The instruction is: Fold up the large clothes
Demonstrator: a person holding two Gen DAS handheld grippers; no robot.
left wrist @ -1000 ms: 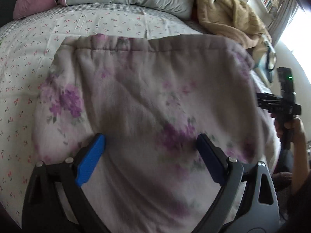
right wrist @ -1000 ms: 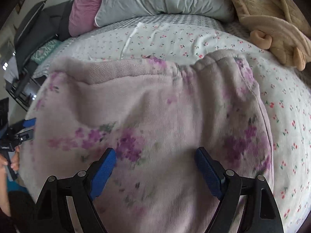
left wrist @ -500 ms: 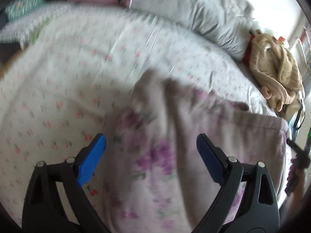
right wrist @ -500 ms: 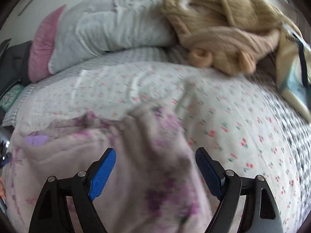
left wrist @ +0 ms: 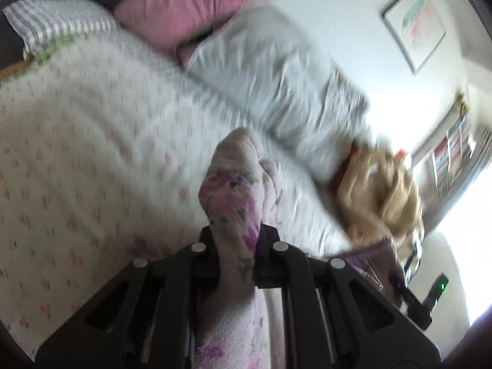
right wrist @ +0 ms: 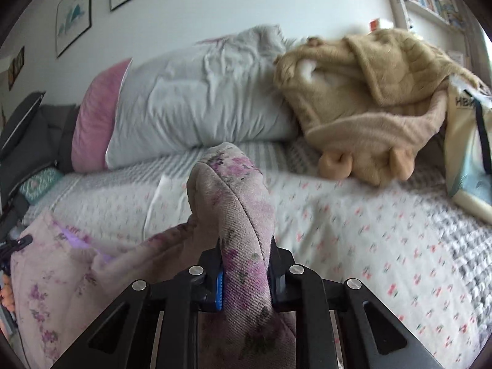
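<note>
Bunching up between both pairs of just-closed jaws, the floral garment (left wrist: 233, 203) is pinched by left gripper (left wrist: 236, 258) and right gripper (right wrist: 246, 279).

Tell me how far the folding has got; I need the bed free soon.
Done: both tools have just closed on the floral pink garment; the left tool and the right tool each pinch a bunched fold of it. In hand: those pinched parts are raised above the bedspread, while the rest sags between them. Left: no finished fold shows, so the fabric has yet to be laid over and flattened.
</note>
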